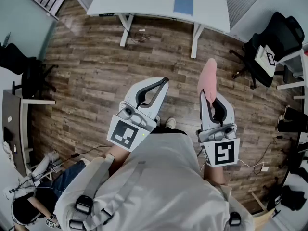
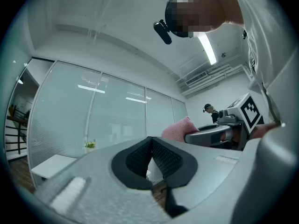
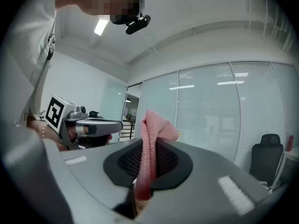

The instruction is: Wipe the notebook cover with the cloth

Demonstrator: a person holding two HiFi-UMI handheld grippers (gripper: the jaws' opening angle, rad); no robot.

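A blue notebook (image 1: 183,5) lies on the white table (image 1: 144,1) at the far side of the room. I stand well back from it with both grippers raised in front of my chest. My right gripper (image 1: 208,95) is shut on the pink cloth (image 1: 207,80), which sticks up past the jaw tips; in the right gripper view the cloth (image 3: 148,148) runs pinched between the black pads. My left gripper (image 1: 165,82) is shut with nothing in it, its pads meeting in the left gripper view, where the cloth (image 2: 180,129) also shows.
Wooden floor lies between me and the table. A black office chair (image 1: 276,37) stands at the right by a desk edge. A dark chair (image 1: 24,71) and a desk sit at the left. A seated person (image 1: 33,196) is at the lower left.
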